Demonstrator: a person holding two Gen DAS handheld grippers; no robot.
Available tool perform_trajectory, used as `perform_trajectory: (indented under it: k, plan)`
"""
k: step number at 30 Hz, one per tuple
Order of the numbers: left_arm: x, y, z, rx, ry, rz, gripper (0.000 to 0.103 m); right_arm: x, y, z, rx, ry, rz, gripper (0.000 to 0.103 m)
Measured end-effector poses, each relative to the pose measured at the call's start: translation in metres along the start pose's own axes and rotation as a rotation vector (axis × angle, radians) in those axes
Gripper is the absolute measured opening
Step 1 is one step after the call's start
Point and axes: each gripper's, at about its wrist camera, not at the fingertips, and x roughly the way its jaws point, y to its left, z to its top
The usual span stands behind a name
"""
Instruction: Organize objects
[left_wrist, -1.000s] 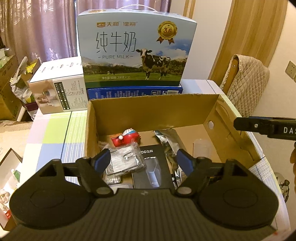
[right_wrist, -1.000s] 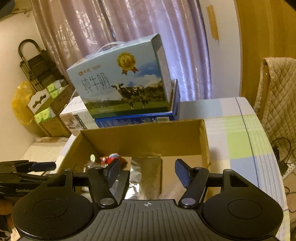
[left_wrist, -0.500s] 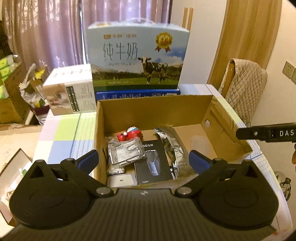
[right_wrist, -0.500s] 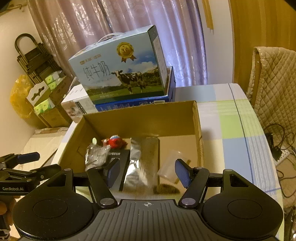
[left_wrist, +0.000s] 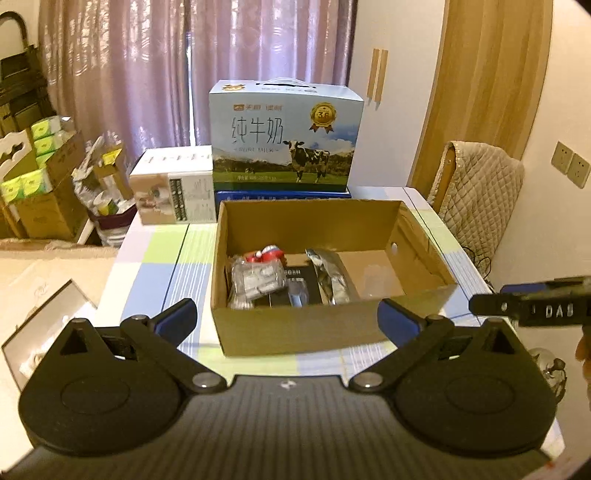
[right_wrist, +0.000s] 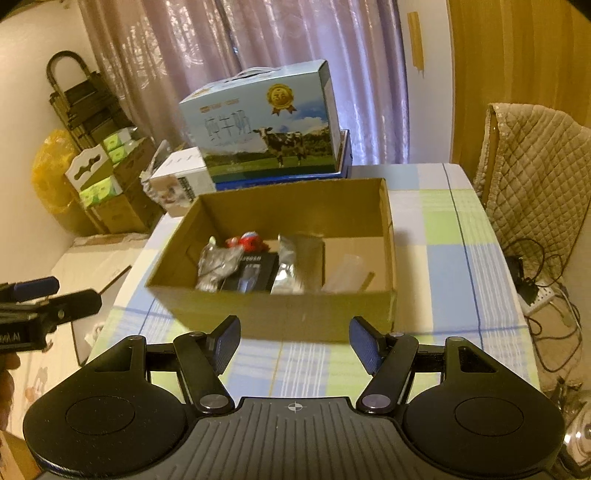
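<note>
Only right wrist view shows floor cables (right_wrist: 535, 280) beside table (right_wrist: 461, 236).

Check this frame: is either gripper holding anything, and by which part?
Nothing is held. The left gripper and right gripper are both open and empty, short of the cardboard box.

cardboard box (left_wrist: 295, 334): brown | tablecloth (left_wrist: 155, 266): green, blue, white checks | toy (left_wrist: 267, 254): red | milk carton (left_wrist: 284, 136): blue, black-and-white cow
</note>
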Motion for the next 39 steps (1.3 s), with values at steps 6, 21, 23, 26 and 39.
perform_trajectory:
  k: [6,21,23,26,39]
  plan:
    - [-0.04,-0.01,-0.025,-0.014,0.002,0.014,0.102,-0.038,0.011,-0.031,0.001,-0.018,-0.009,0.063]
    - [-0.099,-0.022,-0.087,-0.042,0.017,0.059,0.102,-0.093,0.025,-0.088,-0.041,-0.06,-0.07,0.063]
    - [-0.107,-0.026,-0.094,-0.027,0.012,0.062,0.102,-0.099,0.027,-0.094,-0.041,-0.061,-0.064,0.063]
    - [-0.117,-0.034,-0.103,-0.018,0.013,0.051,0.102,-0.108,0.03,-0.104,-0.044,-0.063,-0.06,0.063]
    - [-0.122,-0.048,-0.125,-0.03,0.039,0.032,0.102,-0.12,0.04,-0.129,-0.043,-0.061,-0.051,0.063]
